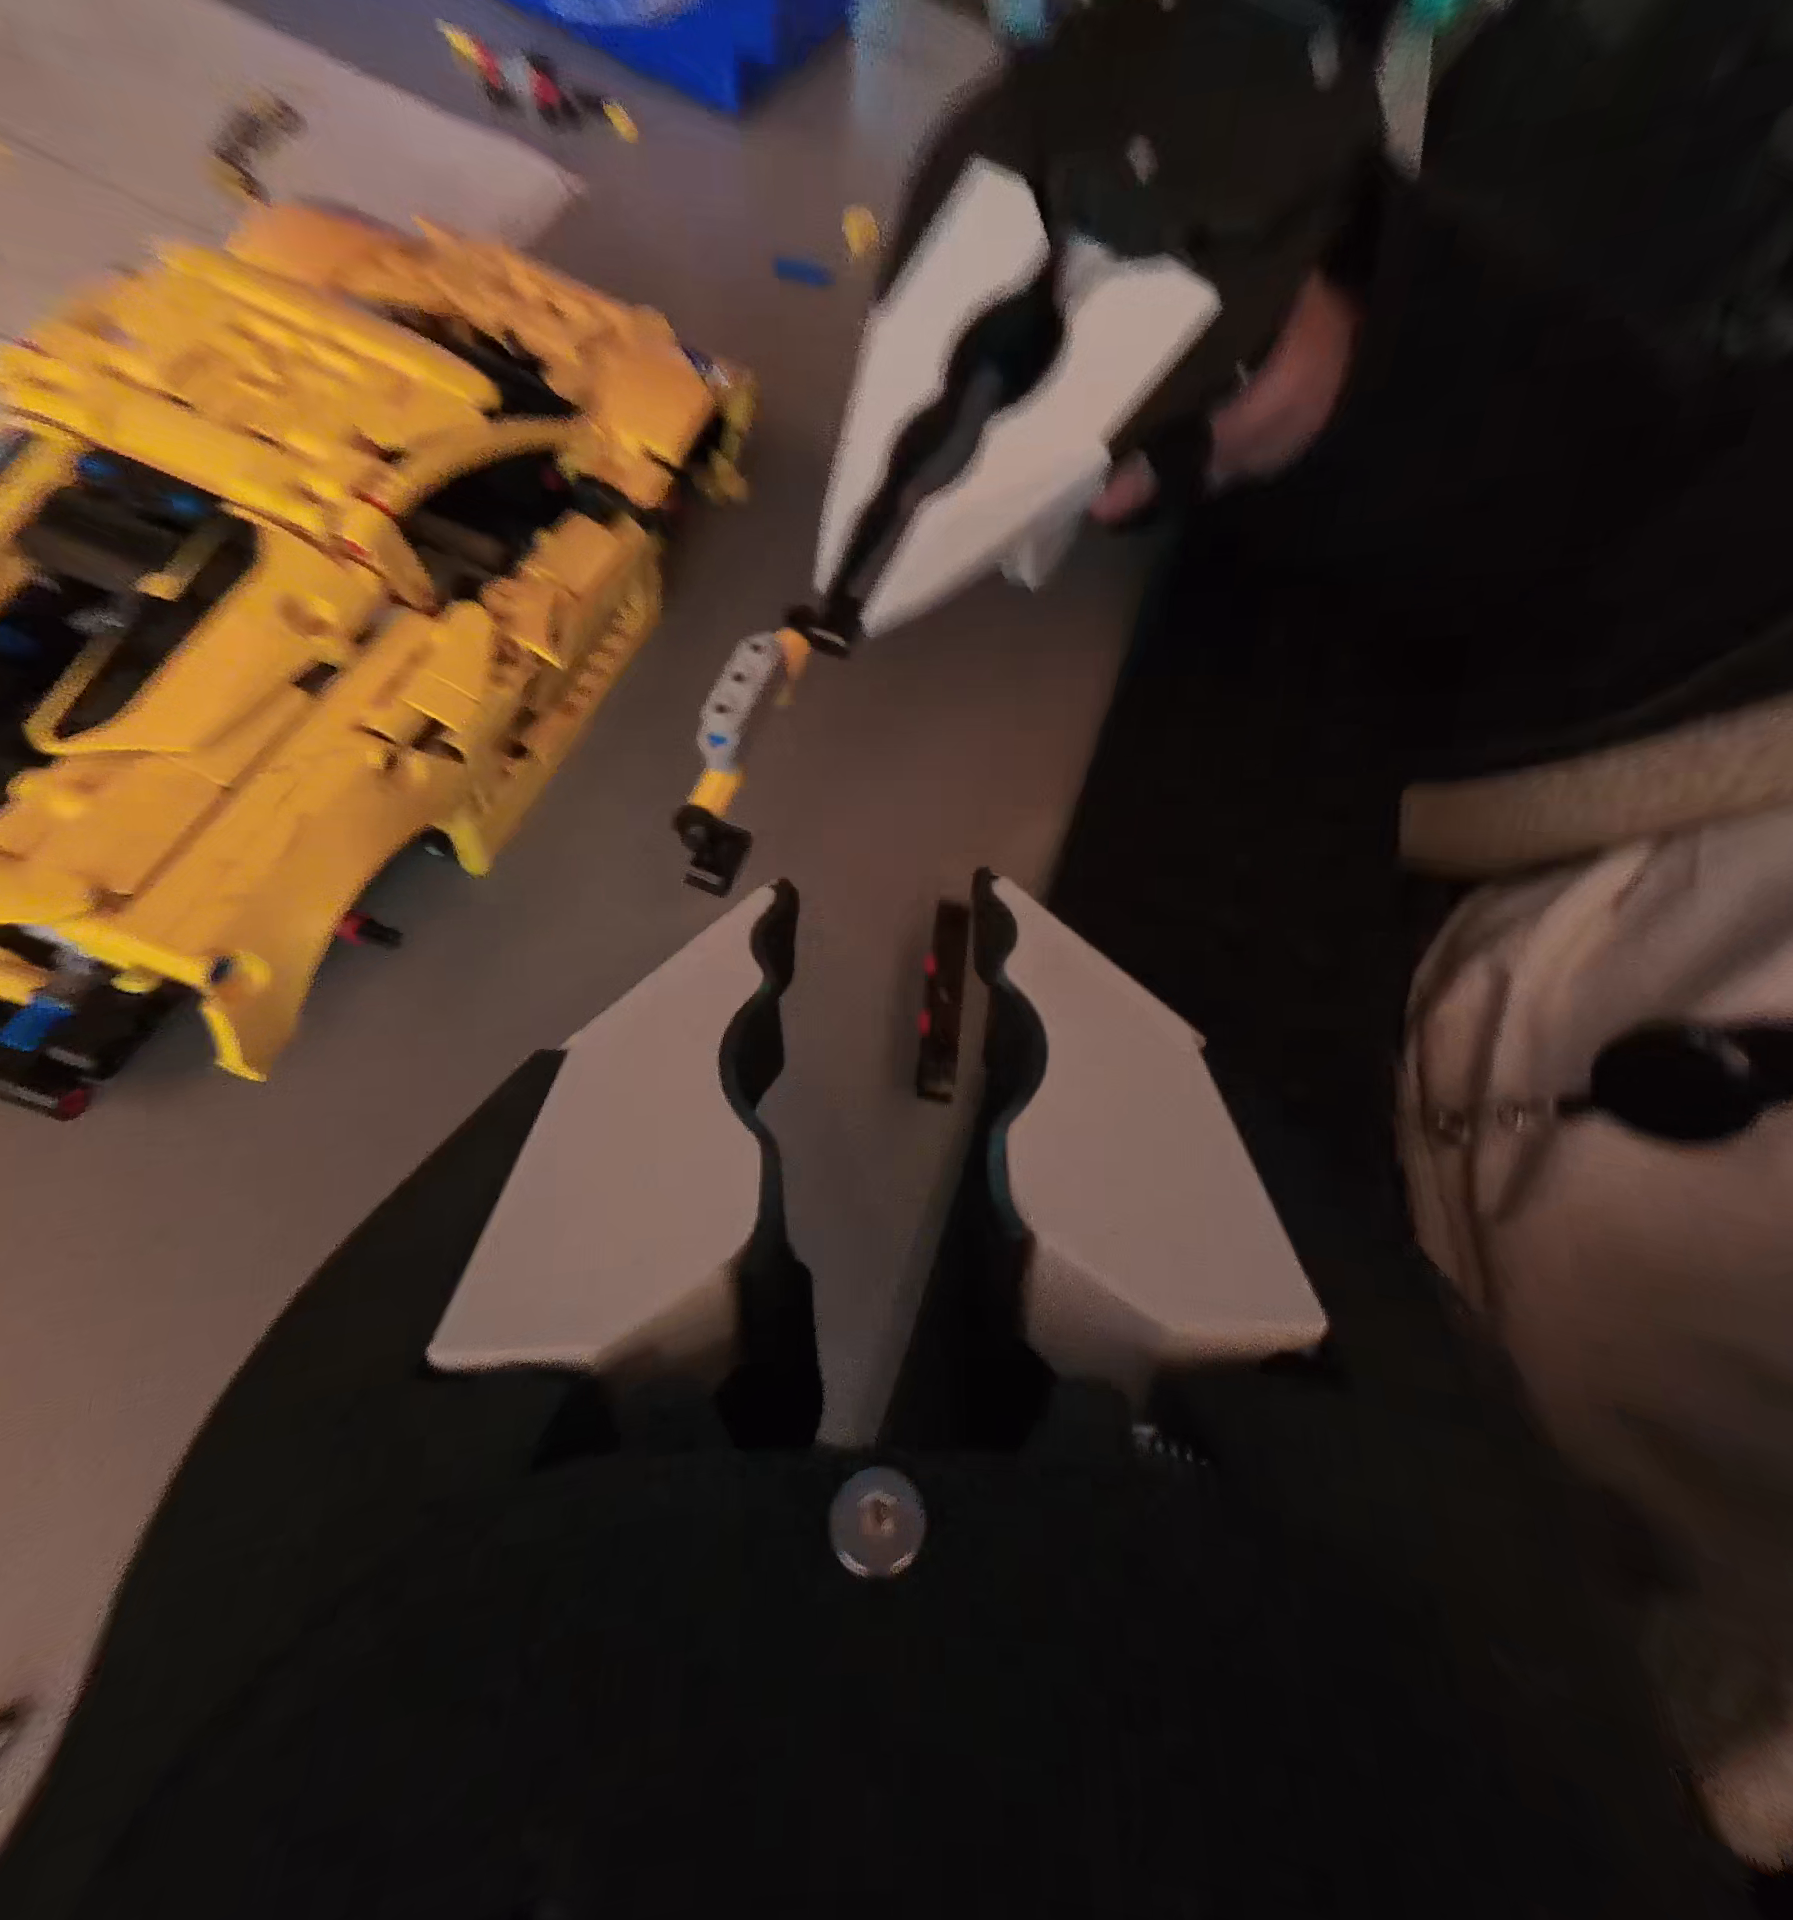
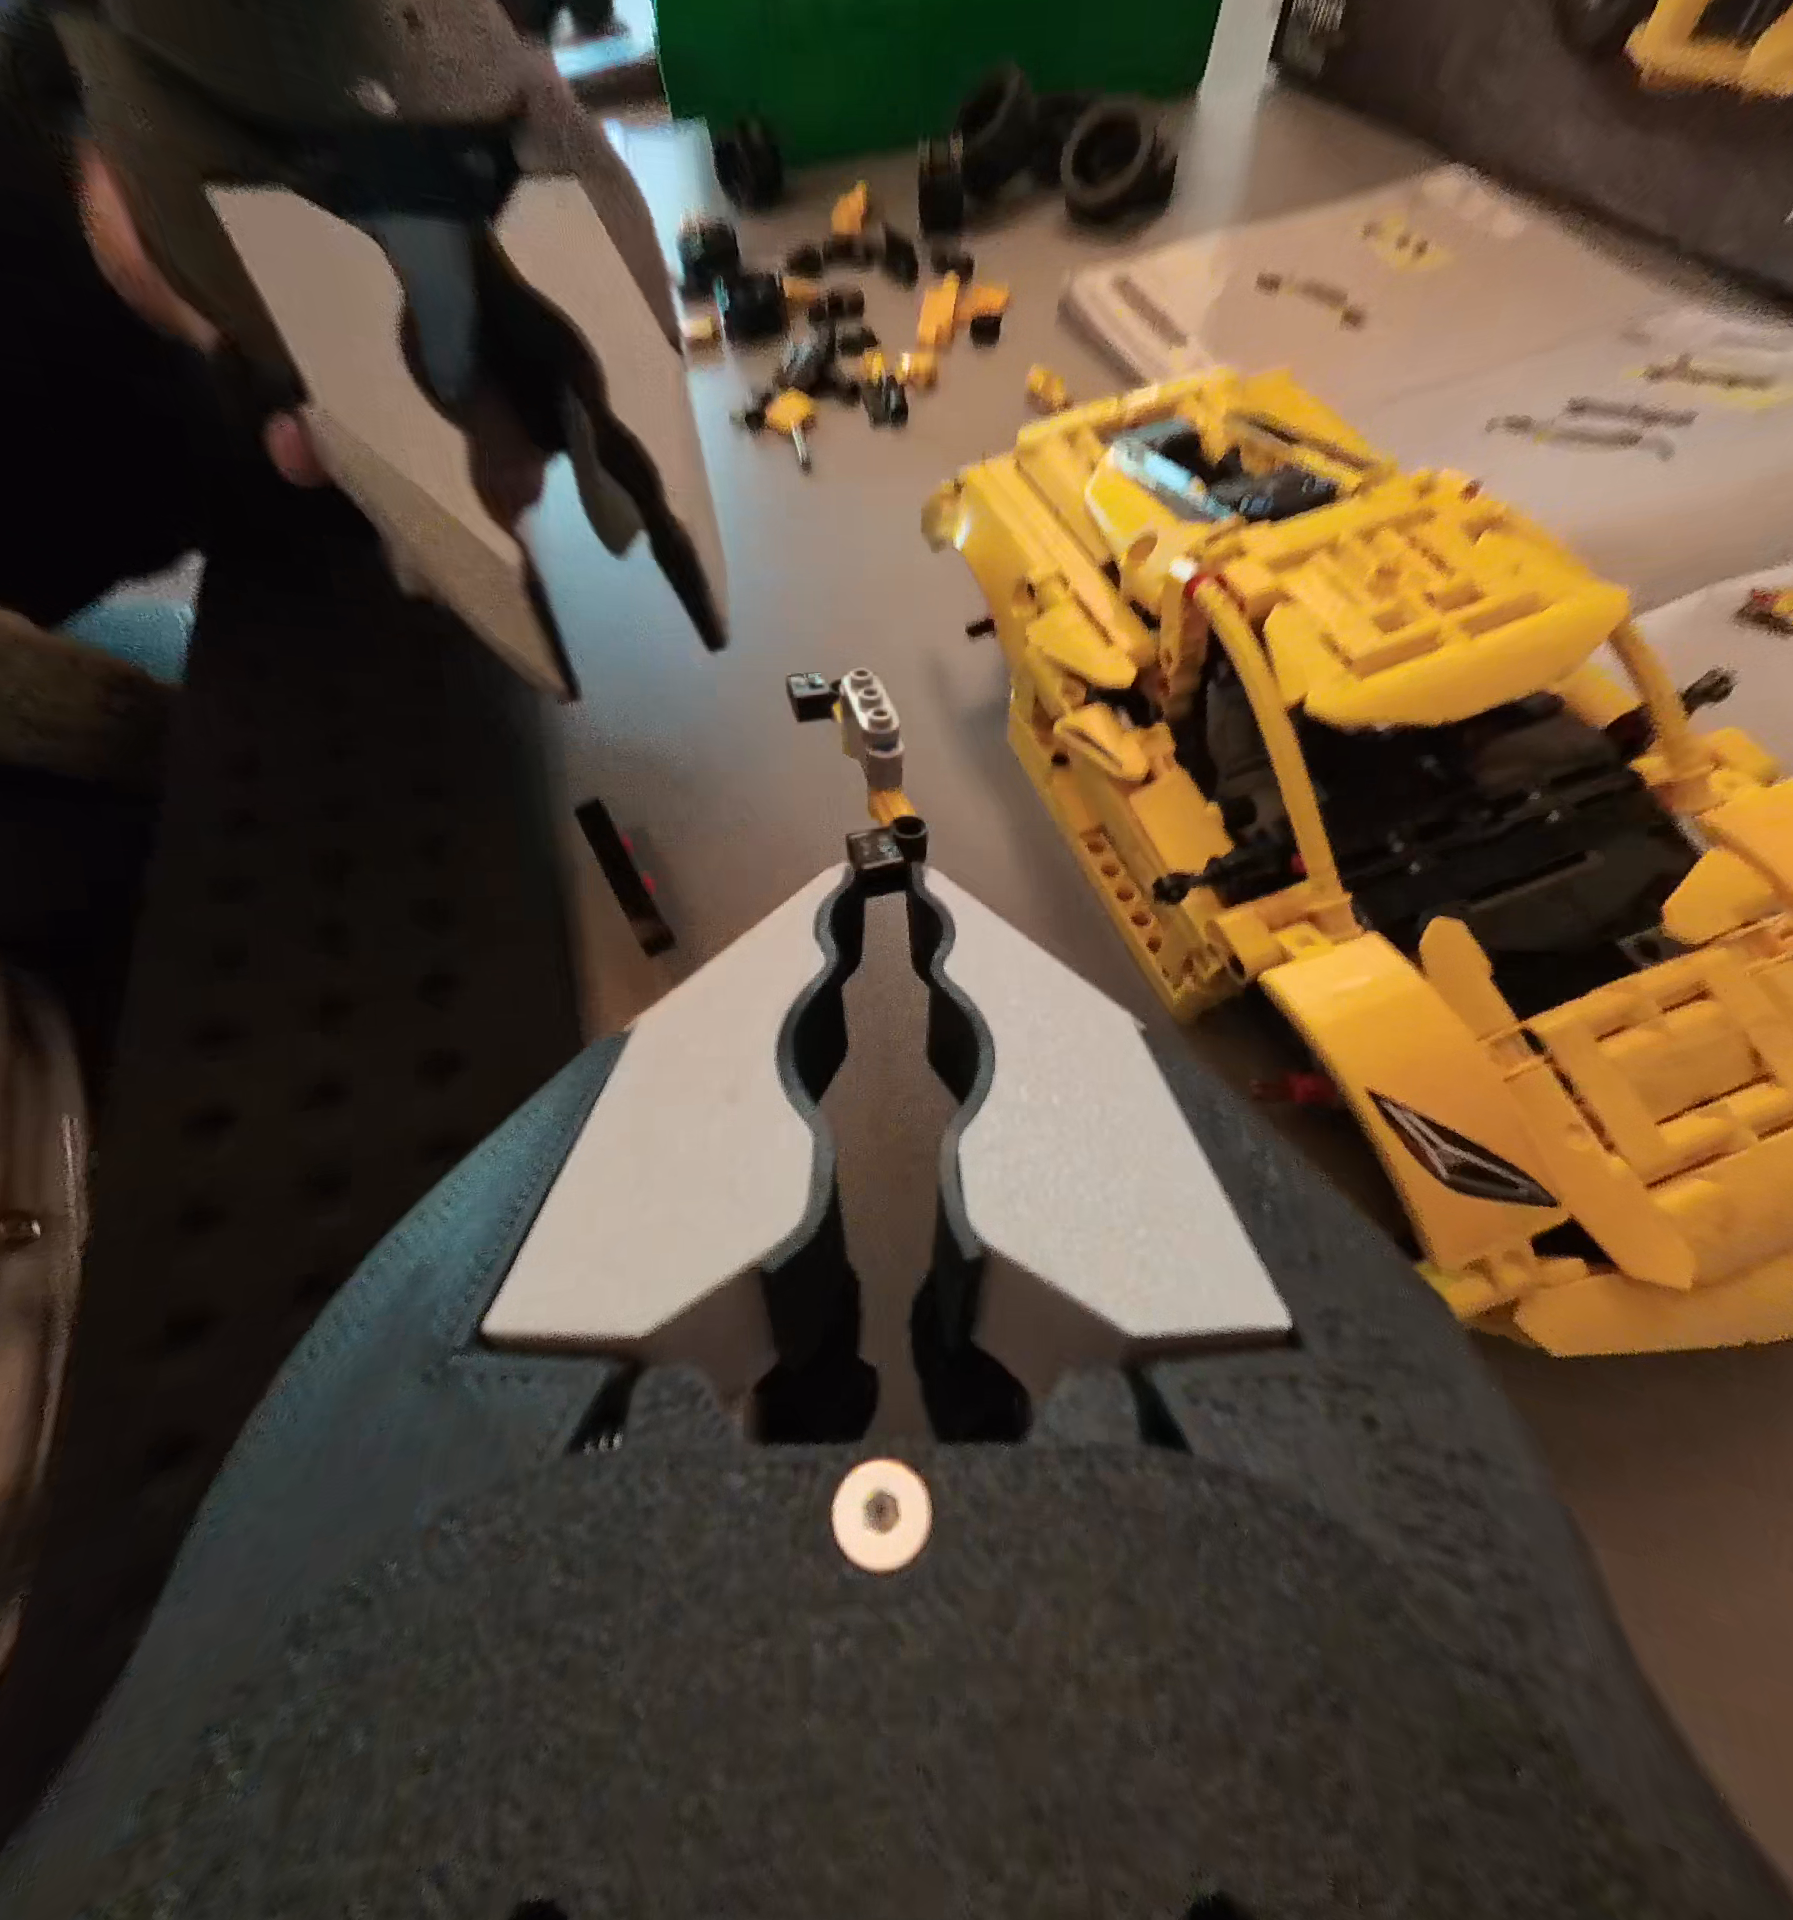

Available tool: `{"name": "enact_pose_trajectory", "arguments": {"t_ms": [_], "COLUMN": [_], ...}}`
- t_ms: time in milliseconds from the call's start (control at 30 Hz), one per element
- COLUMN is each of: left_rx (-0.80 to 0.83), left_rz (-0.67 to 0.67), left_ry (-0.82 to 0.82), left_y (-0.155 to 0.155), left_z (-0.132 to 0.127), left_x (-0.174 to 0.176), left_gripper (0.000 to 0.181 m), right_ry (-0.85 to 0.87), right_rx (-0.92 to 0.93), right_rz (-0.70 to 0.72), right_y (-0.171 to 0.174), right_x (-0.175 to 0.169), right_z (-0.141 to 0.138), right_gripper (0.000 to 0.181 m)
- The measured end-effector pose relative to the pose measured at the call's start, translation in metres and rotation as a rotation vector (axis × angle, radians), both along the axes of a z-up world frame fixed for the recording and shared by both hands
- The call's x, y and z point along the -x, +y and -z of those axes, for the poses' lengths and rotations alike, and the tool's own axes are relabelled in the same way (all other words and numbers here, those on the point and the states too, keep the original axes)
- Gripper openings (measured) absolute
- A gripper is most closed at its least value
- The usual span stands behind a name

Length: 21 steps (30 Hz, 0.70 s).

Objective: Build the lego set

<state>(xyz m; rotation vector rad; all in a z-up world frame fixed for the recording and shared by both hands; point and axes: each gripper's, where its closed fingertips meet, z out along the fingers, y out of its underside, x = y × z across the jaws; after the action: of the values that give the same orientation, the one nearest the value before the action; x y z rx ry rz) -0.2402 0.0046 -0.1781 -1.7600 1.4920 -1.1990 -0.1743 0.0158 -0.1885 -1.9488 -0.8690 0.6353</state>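
A partly built yellow Lego car (image 1: 300,623) (image 2: 1391,831) stands on the grey table. A small grey, yellow and black assembly (image 1: 736,717) (image 2: 871,738) lies beside it. My right gripper (image 2: 884,873) is shut on the black connector at the near end of that assembly; it also shows in the left wrist view (image 1: 832,623). My left gripper (image 1: 884,899) is open and empty, and shows at the upper left of the right wrist view (image 2: 634,660). A black beam with red pins (image 1: 942,997) (image 2: 622,878) lies on the table, seen between the left fingers, close to the right one.
Loose black and yellow parts (image 2: 850,312) and black tyres (image 2: 1110,156) lie at the far side by a green box (image 2: 923,62). Instruction pages (image 2: 1443,312) lie behind the car. The table edge runs close beside the beam, with a person in beige clothing (image 1: 1650,1143) there. The grippers' ends are close to 8 cm from one another.
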Motion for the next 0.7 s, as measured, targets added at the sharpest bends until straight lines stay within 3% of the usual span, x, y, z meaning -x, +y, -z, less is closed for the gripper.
{"name": "enact_pose_trajectory", "arguments": {"t_ms": [167,333,533,600,700], "left_rx": [0.035,-0.127,-0.146,-0.142,-0.172], "left_rz": [-0.183,-0.273,-0.266,-0.236,-0.23], "left_ry": [-0.213,-0.182,-0.19,-0.221,-0.257], "left_y": [0.025,0.035,0.027,0.021,0.018], "left_z": [-0.031,-0.03,-0.031,-0.035,-0.043], "left_x": [-0.009,-0.012,-0.022,-0.023,-0.022], "left_gripper": [0.033,0.037,0.037,0.019,0.015], "right_ry": [0.126,0.189,0.22,0.211,0.212], "right_rx": [-0.097,-0.15,-0.18,-0.181,-0.165], "right_rz": [0.029,0.035,-0.037,-0.042,-0.055], "right_y": [0.002,0.0,-0.011,-0.012,-0.014], "right_x": [0.002,0.0,0.01,0.011,0.012], "right_z": [-0.033,-0.049,-0.057,-0.056,-0.054], "right_gripper": [0.007,0.006,0.006,0.006,0.006]}}
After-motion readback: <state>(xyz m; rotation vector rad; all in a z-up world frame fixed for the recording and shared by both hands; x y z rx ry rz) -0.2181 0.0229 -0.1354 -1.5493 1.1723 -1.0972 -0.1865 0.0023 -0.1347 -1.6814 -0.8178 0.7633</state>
